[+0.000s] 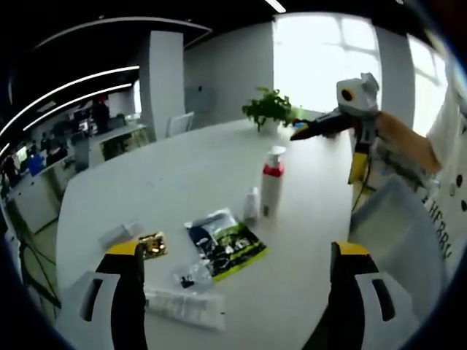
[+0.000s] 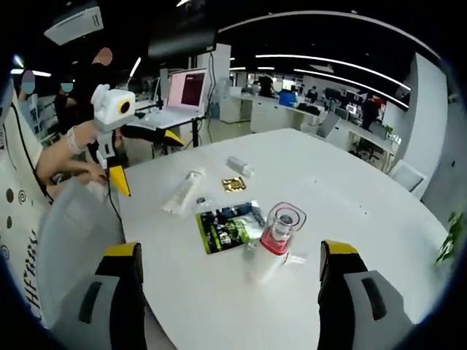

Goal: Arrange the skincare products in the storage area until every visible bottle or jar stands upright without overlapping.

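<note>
1. Left gripper view: the left gripper (image 1: pixel 237 302) hangs with jaws spread, empty, above the round white table (image 1: pixel 190 171); a white pump bottle with red collar (image 1: pixel 272 181) stands upright beside a green-black sachet (image 1: pixel 225 244).
2. Right gripper view: the right gripper (image 2: pixel 232 295) is likewise agape over that bottle (image 2: pixel 271 244); a white tube (image 2: pixel 182 192), possibly cream, lies flat.

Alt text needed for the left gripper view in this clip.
A white pump bottle with a red collar stands upright on a white table, near a green-and-black sachet and a flat white tube. The left gripper hangs open; the right gripper reaches above.
</note>
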`<state>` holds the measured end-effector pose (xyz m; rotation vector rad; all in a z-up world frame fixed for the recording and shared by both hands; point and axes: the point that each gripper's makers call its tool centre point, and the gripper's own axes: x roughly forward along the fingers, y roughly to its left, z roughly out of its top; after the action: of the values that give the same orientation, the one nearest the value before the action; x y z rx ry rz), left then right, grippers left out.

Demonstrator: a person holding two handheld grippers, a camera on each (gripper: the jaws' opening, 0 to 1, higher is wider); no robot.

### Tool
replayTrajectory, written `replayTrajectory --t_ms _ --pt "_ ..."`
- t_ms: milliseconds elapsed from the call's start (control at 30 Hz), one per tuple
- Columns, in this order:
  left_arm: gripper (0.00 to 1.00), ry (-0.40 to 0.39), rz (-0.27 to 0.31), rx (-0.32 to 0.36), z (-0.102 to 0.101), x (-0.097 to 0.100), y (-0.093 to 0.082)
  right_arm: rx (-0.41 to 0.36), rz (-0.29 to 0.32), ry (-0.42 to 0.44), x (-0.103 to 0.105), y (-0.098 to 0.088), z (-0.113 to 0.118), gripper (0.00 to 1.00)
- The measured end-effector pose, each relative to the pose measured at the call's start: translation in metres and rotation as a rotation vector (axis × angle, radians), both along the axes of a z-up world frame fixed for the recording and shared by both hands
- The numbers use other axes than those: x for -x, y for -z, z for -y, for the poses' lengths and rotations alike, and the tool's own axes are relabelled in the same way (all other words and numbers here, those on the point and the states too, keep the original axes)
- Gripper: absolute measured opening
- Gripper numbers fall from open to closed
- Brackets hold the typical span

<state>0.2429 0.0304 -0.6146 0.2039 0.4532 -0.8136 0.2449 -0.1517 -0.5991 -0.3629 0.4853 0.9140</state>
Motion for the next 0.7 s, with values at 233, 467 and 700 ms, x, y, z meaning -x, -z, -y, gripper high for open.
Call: replayTrajectory --t_ms 233,467,700 --pt "0.99 -0.017 -0.016 -0.006 -0.002 -0.005 0.002 -0.003 -0.013 0.002 0.003 0.003 -0.003 1.0" --pt "0.99 -0.033 -0.019 -0.052 -0.001 -0.002 0.007 0.001 0.0 0.009 0.001 0.001 -0.003 1.0" --pt "0.99 -0.009 0.0 -0.116 -0.013 -0.008 0.013 0.014 0.004 0.006 0.003 0.004 -0.002 1.0"
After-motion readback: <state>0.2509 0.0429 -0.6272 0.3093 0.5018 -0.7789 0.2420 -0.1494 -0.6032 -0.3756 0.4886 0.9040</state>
